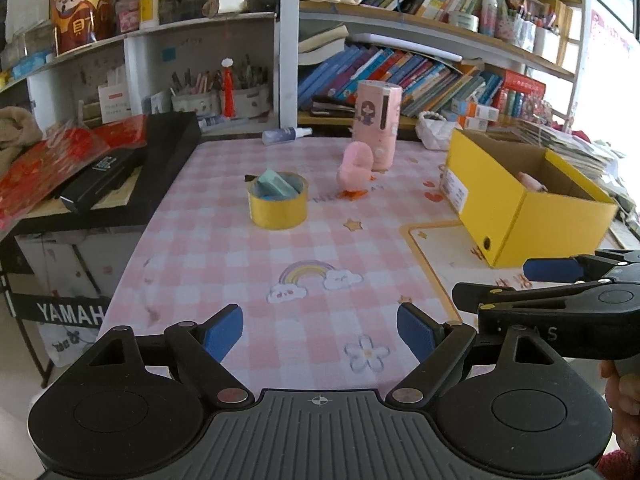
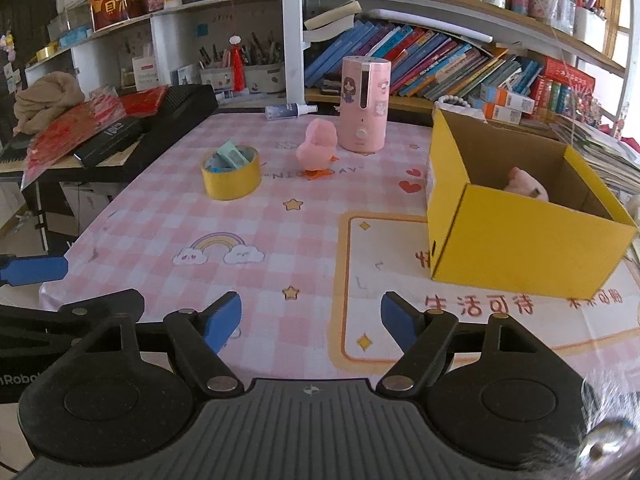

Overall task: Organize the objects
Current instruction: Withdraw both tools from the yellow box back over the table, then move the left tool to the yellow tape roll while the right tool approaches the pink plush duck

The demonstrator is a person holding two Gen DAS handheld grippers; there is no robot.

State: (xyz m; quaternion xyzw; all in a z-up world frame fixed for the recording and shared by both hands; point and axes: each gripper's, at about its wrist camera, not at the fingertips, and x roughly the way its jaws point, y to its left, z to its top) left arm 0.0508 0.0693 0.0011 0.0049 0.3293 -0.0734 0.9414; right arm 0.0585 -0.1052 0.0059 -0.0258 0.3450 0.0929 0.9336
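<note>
A yellow cardboard box [image 2: 520, 248] [image 1: 528, 220] stands open on the right of the pink checked table, with a pink soft toy [image 2: 526, 189] inside it. A yellow tape roll [image 1: 278, 203] [image 2: 231, 178] holding a small teal item sits mid-table. Just beyond it stands a pink duck toy [image 1: 355, 171] [image 2: 317, 149]. Behind the duck rises a tall pink cylinder device [image 1: 378, 124] [image 2: 365, 104]. My left gripper [image 1: 320, 334] hovers open over the near table, nothing between its blue pads. My right gripper [image 2: 311, 322] is open and empty too, near the box's front left corner.
A black keyboard case [image 1: 120, 172] with red papers lies at the left edge. A small spray bottle [image 1: 286, 135] lies at the table's far edge. A white woven bag [image 1: 436, 130] sits behind the box. Shelves full of books and pen cups line the back.
</note>
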